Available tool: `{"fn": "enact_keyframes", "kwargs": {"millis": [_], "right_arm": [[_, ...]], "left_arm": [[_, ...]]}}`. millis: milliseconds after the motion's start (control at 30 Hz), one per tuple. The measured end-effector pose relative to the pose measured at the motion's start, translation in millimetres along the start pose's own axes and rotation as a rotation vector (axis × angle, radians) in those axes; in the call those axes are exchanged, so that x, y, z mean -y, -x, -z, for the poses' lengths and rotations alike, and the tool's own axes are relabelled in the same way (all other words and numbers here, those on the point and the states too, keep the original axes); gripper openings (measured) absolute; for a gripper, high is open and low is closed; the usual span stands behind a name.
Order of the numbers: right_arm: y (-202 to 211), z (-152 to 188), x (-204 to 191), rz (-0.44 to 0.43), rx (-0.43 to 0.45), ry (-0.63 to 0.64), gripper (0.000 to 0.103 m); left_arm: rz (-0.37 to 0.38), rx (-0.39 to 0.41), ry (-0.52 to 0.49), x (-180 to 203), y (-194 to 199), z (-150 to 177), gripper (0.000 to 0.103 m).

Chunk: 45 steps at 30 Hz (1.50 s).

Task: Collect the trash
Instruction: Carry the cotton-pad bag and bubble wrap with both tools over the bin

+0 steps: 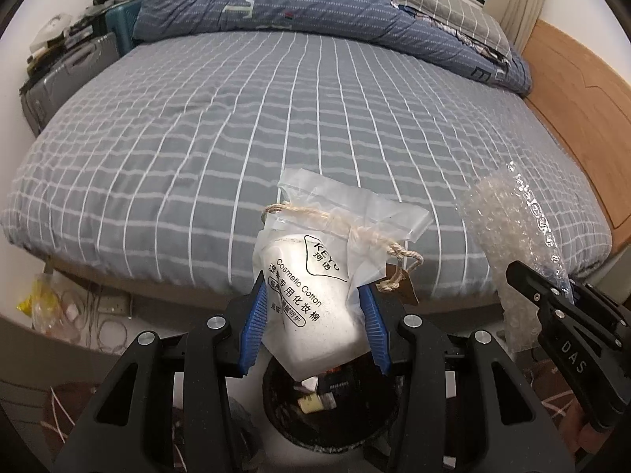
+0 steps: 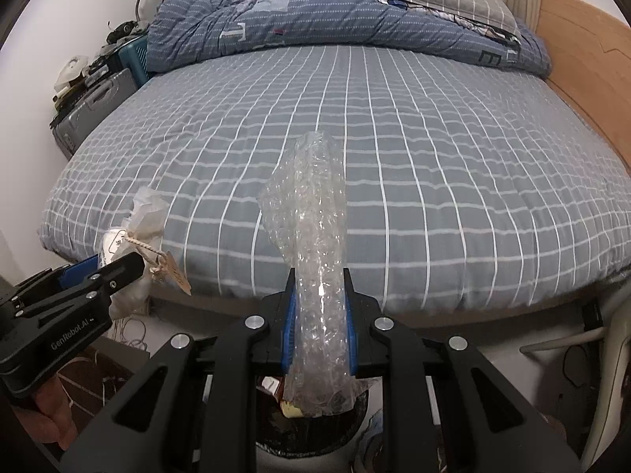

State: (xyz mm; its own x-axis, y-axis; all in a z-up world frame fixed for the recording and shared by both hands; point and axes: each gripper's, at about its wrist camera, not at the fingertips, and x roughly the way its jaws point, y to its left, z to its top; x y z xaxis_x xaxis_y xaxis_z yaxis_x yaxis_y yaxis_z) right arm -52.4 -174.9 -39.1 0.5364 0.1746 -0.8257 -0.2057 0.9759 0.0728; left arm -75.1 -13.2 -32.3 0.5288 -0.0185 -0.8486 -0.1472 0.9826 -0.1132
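Left wrist view first: black bin (image 1: 315, 414) right below the lens, scraps of rubbish inside. Directly above its mouth, left gripper (image 1: 313, 295) clamped on a white pouch of cotton pads (image 1: 311, 287), blue pads (image 1: 256, 315) pressing both sides, pouch bulging between them. Clear plastic top of the pouch sticking up toward the bed, twine (image 1: 343, 228) looped round the neck with a brown tag hanging off to the right. Over on the right edge, right gripper (image 1: 516, 272) seen from the side, closed on a roll of bubble wrap (image 1: 508, 236). Beyond both, grey checked bedsheet (image 1: 276, 118) and a blue quilt (image 1: 315, 8) heaped at the far end. Yellow bag (image 1: 35, 299) on the floor at the left, contents too blurred to name.

Right wrist view now: same bin (image 2: 311, 433) under the lens, partly hidden. Right gripper (image 2: 319, 287) squeezed tight around the bubble wrap (image 2: 311, 236), lower end dangling just above the bin's mouth, upper end rising over the sheet (image 2: 394, 138). Left gripper (image 2: 118, 264) at the left edge, gripping the pouch (image 2: 130, 236), tag dangling beside it. Suitcase (image 2: 90, 110) against the far wall.
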Motion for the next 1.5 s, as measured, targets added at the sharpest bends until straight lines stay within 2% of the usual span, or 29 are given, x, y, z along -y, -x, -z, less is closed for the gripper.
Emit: {"fn": "enact_keyframes", "kwargs": {"millis": [333, 500, 800, 1000, 1367, 1467, 1500], "right_arm": [[8.5, 49.4, -9.6, -0.009, -0.046, 0.002, 0.019], [4.8, 72.1, -13.8, -0.010, -0.077, 0.007, 0.019], [-18.0, 104.1, -15.0, -0.004, -0.137, 0.007, 0.019], [-46.4, 122.7, -17.8, -0.001, -0.191, 0.014, 0.019], [-99.5, 136.7, -29.7, -0.015, -0.283, 0.045, 0.019], [-106.4, 137.1, -35.6, -0.022, -0.287, 0.060, 0.025], [-107.6, 137.0, -37.3, -0.017, -0.283, 0.067, 0.030]], "left_arm": [[0.010, -0.063, 0.012, -4.1, 8.7, 59.9, 0.044], [-0.011, -0.097, 0.017, -10.4, 2.8, 81.8, 0.044], [-0.022, -0.121, 0.039, -26.6, -16.0, 102.1, 0.044], [-0.027, -0.151, 0.056, -39.5, -42.7, 117.7, 0.044], [-0.063, -0.207, 0.069, -56.8, -84.3, 127.9, 0.044], [-0.069, -0.217, 0.075, -60.1, -88.9, 129.4, 0.044], [-0.071, -0.218, 0.075, -61.2, -89.8, 129.8, 0.044]]}}
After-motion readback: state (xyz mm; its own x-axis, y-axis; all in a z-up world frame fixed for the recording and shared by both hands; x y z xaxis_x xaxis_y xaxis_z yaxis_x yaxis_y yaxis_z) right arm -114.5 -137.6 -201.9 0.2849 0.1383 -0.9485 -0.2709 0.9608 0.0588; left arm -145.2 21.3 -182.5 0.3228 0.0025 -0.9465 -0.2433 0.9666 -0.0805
